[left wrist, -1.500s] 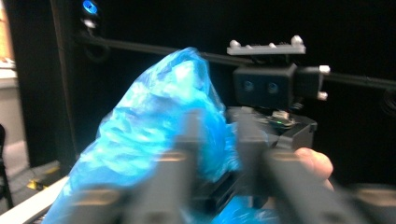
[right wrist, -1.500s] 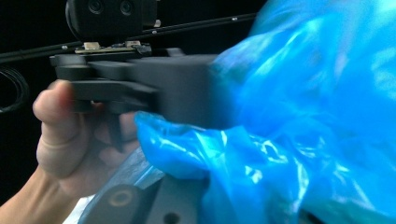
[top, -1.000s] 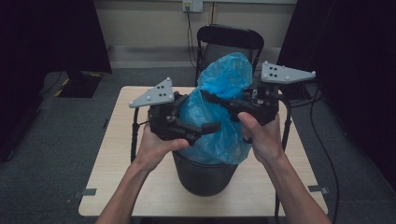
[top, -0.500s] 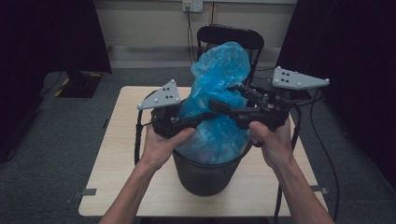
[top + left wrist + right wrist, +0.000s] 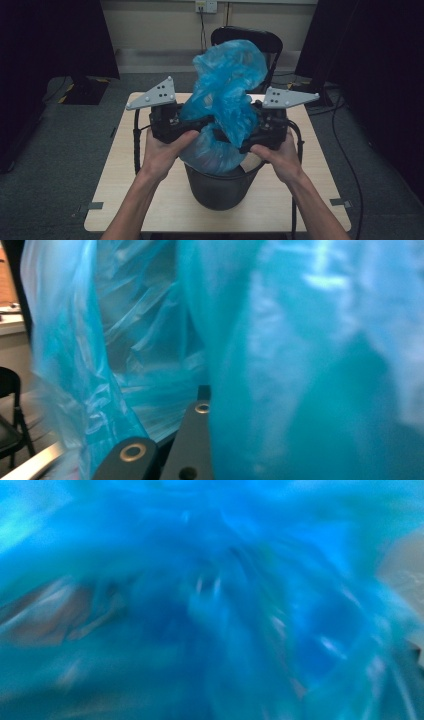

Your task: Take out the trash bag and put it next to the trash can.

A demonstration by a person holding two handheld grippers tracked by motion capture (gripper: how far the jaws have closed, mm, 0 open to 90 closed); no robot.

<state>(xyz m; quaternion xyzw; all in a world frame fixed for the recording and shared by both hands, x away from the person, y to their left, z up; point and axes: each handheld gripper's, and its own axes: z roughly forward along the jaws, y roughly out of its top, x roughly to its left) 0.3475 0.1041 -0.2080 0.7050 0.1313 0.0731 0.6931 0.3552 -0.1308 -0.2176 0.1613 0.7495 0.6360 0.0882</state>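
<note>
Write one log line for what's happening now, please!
left gripper: shut on blue bag | right gripper: just opened | black bin: under bag

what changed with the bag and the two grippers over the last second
The left gripper closed its jaws on the blue bag, while the right gripper has just been opening its jaws, with bag film still around them, and sank a little. The bag's top now billows higher. The black bin and the table stayed put.
</note>
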